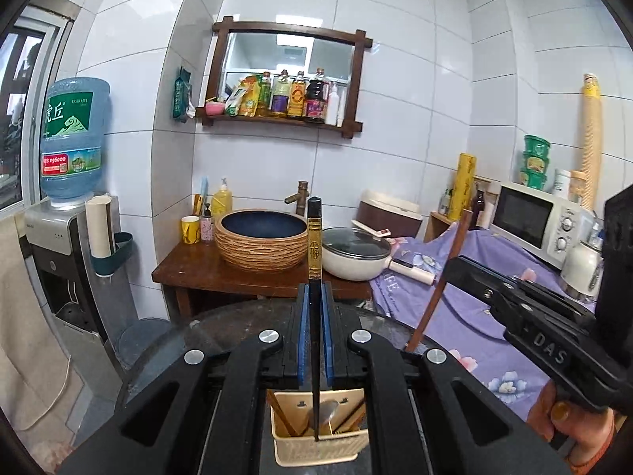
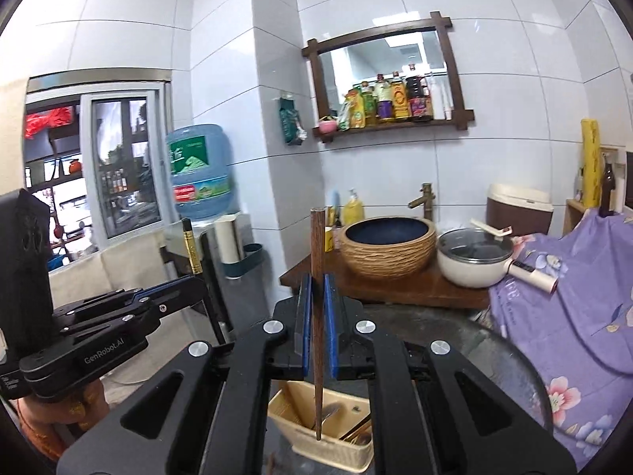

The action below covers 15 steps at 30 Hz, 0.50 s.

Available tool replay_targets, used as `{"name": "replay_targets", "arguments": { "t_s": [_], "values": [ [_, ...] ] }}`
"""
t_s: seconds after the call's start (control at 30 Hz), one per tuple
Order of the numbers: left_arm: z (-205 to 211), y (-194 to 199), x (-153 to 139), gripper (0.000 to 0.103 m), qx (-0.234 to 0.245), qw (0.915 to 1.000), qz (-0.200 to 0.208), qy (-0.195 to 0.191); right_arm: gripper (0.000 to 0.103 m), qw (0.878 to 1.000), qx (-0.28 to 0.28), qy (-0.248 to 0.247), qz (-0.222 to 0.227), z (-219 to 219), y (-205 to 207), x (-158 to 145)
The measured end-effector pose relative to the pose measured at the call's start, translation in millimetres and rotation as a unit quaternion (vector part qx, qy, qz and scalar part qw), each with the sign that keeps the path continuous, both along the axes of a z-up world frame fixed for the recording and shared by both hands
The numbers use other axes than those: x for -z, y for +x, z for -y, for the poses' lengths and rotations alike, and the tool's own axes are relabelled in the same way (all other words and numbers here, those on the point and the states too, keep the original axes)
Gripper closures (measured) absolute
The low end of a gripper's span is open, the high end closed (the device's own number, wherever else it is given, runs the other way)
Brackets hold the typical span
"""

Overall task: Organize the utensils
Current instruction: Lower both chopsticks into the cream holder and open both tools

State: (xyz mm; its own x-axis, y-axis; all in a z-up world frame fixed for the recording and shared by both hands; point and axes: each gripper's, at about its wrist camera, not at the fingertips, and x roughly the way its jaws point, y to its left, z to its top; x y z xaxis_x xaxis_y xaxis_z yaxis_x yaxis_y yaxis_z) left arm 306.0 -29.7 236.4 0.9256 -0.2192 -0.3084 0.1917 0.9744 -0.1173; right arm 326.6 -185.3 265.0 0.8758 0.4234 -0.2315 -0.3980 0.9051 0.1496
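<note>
My left gripper (image 1: 315, 297) is shut on a black chopstick (image 1: 314, 245) with a gold band. It stands upright, its tip hanging over the beige utensil holder (image 1: 320, 453) below. My right gripper (image 2: 316, 291) is shut on a brown wooden chopstick (image 2: 316, 245), also upright, with its tip over the same holder (image 2: 340, 453). The holder contains several wooden chopsticks and a metal spoon. The two grippers hang side by side. The right gripper (image 1: 455, 271) shows in the left wrist view, and the left gripper (image 2: 186, 289) shows in the right wrist view.
The holder stands on a round dark glass table (image 1: 237, 324). Beyond it a wooden counter carries a woven-look basin (image 1: 263, 243) and a white lidded pot (image 1: 356, 253). A water dispenser (image 1: 71, 237) stands left, a microwave (image 1: 534, 217) on purple cloth right.
</note>
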Motion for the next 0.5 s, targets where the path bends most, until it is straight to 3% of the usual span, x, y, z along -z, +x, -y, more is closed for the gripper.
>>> {"name": "replay_targets", "arguments": {
  "t_s": [0.17,0.37,0.5],
  "values": [
    [2,30,36,0.097,-0.006,0.9993,-0.037,-0.003,0.096,1.0,0.019,-0.002,-0.011,-1,26,20],
    [1,52,95,0.097,-0.01,0.9956,-0.093,-0.005,0.096,0.998,0.02,-0.013,-0.058,-10,46,79],
    [-3,56,115,0.097,-0.01,0.9938,-0.111,-0.003,0.096,0.996,0.022,-0.021,-0.082,-12,53,109]
  ]
}}
